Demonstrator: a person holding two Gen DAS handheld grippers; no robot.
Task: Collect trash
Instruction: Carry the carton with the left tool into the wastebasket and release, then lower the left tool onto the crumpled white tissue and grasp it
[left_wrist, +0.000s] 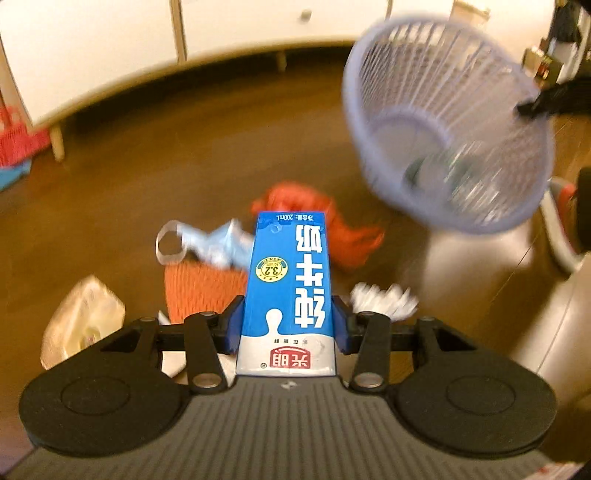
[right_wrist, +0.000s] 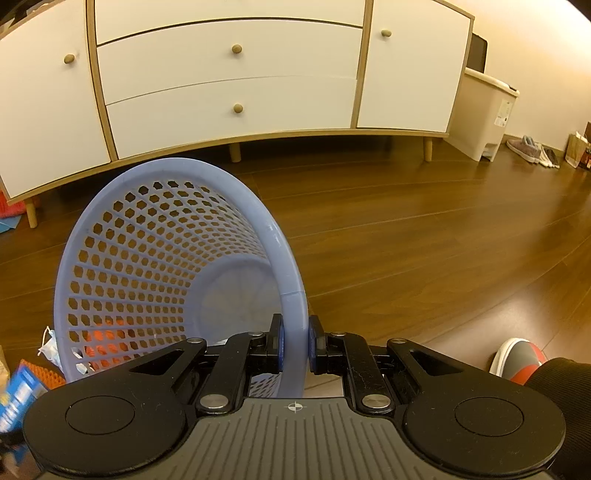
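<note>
- We see the left gripper (left_wrist: 288, 325) clamped on a blue milk carton (left_wrist: 288, 288), lower centre of its frame.
- The right gripper (right_wrist: 294, 345) pinches the rim of a lavender mesh basket (right_wrist: 155, 258), tilted, centre-left.
- Crumpled red bag (left_wrist: 332, 225), face mask (left_wrist: 218, 243) and white paper (left_wrist: 384, 299) lie on the wood floor (right_wrist: 424, 240) beyond the carton.
</note>
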